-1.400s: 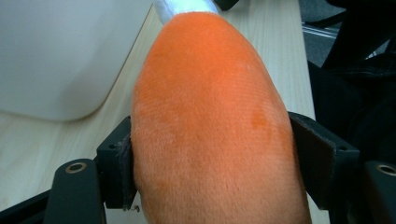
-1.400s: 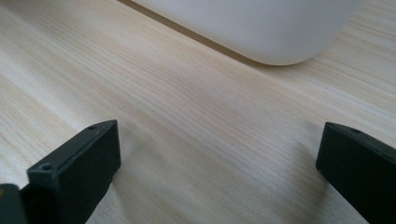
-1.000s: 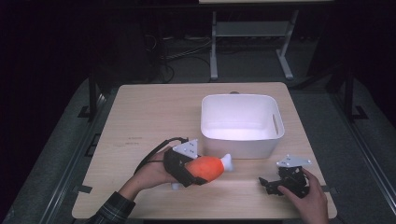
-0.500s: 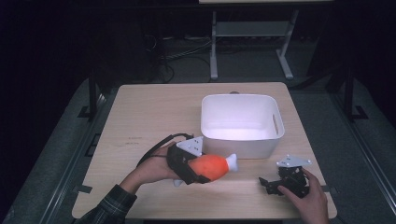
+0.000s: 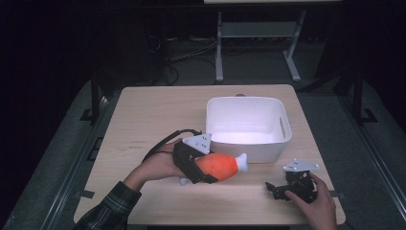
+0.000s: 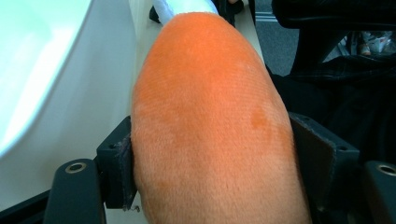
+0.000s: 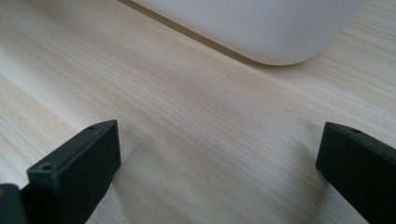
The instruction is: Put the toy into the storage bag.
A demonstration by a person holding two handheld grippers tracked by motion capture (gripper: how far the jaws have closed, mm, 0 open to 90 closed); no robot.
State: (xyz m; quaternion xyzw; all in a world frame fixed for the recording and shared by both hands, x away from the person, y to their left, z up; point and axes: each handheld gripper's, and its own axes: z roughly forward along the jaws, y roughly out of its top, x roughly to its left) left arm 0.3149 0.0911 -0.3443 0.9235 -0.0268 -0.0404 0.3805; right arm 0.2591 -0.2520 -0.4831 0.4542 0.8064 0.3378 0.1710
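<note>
An orange plush toy (image 5: 218, 165) with a white tip is clamped in my left gripper (image 5: 203, 167), just in front of the white bin's (image 5: 249, 151) near wall. In the left gripper view the orange plush toy (image 6: 210, 126) bulges between both black jaws, with the white bin's wall (image 6: 60, 93) close on the left. My right gripper (image 5: 277, 189) rests low on the table at the near right, open. In the right gripper view its jaws stand wide apart over bare wood (image 7: 215, 140), my right gripper (image 7: 219, 172) holding nothing, the white bin's corner (image 7: 261, 32) ahead.
The wooden table (image 5: 158, 120) has free room on its left half and along the back. The bin sits right of centre. A metal stand (image 5: 253, 33) and cables lie on the dark floor beyond the far edge.
My left gripper has carried the plush toy a little rightward and up toward the bin's near wall. The right gripper has stayed put.
</note>
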